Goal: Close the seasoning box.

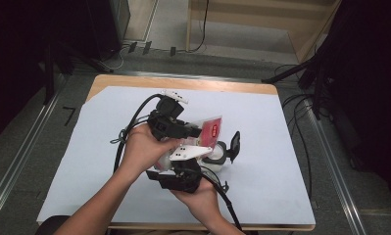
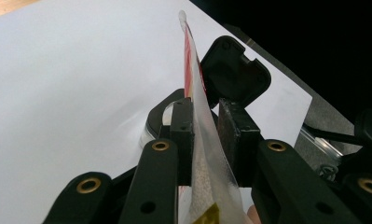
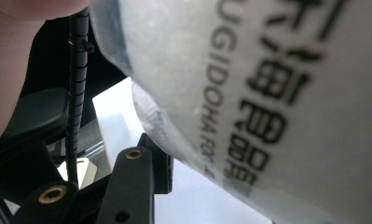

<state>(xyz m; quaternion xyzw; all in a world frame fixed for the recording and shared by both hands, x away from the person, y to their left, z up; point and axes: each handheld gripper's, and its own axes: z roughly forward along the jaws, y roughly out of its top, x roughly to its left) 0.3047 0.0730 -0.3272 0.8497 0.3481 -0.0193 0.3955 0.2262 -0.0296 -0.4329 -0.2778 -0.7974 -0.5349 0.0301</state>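
While both of my hands meet over the middle of the bench (image 1: 281,196), the items stand as follows.

Item 1: left hand-held gripper (image 2: 203,135). Its jaws are closed on the clear pouch (image 2: 207,163), pads pressing the film from both sides, so the pouch stands edge-on and upright instead of sagging. In the high view this gripper (image 1: 185,131) sits at the far side of the cluster.

Item 2: clear pouch with red printed label (image 1: 211,128). Held above the bench, just left of the jar; its red end points to the far right. I judge it is kept raised and tilted so its contents can go down into the jar's mouth.

Item 3: right hand-held gripper (image 1: 203,169), at the near side, beneath the grey plate. In its own view the pouch (image 3: 277,93) lies close across the lens with black lettering, resting against the one jaw in sight; I cannot tell whether this gripper clamps it or merely steadies it.

Item 4: small jar (image 1: 216,155), standing on the bench, just right of the grippers. Its black hinged lid (image 1: 234,146) is flipped up, leaving the mouth free, presumably for filling.

Item 5: white sheet covering the bench, a plain ground under the work.
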